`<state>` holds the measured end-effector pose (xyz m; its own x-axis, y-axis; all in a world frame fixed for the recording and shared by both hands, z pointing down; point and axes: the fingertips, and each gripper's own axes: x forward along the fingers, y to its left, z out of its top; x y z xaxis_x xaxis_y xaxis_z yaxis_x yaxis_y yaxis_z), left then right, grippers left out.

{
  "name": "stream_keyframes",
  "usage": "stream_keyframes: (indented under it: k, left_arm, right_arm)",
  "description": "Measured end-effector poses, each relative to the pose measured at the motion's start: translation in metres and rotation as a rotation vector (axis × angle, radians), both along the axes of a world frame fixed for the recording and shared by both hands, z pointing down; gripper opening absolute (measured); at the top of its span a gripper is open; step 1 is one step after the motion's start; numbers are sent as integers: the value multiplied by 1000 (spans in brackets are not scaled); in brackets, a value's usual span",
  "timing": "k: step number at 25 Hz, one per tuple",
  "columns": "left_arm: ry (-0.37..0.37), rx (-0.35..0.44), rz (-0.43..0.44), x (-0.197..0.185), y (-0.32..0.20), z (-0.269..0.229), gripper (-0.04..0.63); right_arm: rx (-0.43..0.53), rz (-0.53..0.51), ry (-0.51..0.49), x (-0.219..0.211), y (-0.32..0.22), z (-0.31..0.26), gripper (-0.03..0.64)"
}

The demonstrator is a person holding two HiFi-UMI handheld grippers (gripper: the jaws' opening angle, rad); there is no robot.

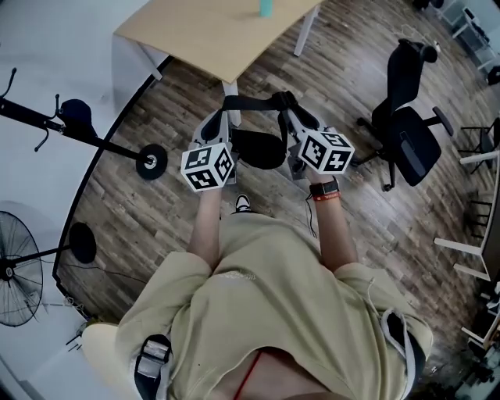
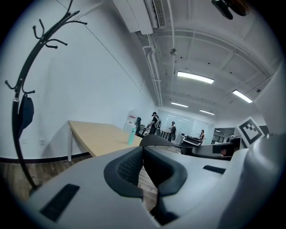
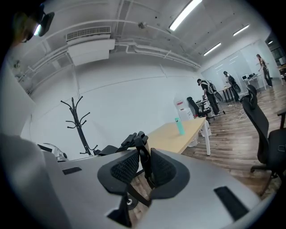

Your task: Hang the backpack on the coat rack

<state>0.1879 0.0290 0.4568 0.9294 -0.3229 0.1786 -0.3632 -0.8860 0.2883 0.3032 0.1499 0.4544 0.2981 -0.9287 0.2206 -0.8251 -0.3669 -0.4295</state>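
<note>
Overhead view of a wood-plank floor (image 1: 375,234) with a white wall (image 1: 47,47) along the left edge of the frame. A person (image 1: 266,305) in a beige shirt fills the lower centre, both forearms extended toward the top of the frame.

A light wooden table (image 1: 211,35) on white legs lies at upper centre. A black office chair (image 1: 410,137) stands at the right, and a standing fan (image 1: 16,273) at the lower left.

The coat rack (image 1: 109,146) is black and stands by the wall at the upper left. Its round base is the part nearest the person, and a dark item hangs on its pole. It is well apart from both grippers.

The backpack (image 1: 258,148), also black, hangs at frame centre between the two marker cubes. It hangs below a black strap (image 1: 254,103) that is stretched across between the jaw tips.

- **Left gripper (image 1: 228,107):** in its own view the pads are pressed together on a thin black strap that emerges over the tips.
- **Right gripper (image 1: 287,107):** in its own view the pads pinch a black strap with a buckle, which runs up between them.

A teal bottle (image 1: 266,8) stands on the table at the top edge of the frame
</note>
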Motion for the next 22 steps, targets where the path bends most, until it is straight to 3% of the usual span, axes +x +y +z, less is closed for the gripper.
stream_keyframes:
  k: [13,22]
  left_arm:
    - [-7,-33,-187,-75,-117,14,25]
    - [-26,-48,-319,-153,-191,29,25]
  right_arm:
    - [-38,-189,-22,-57,-139,14,94]
    - [-46,-331,-68,-122,-235,32,92]
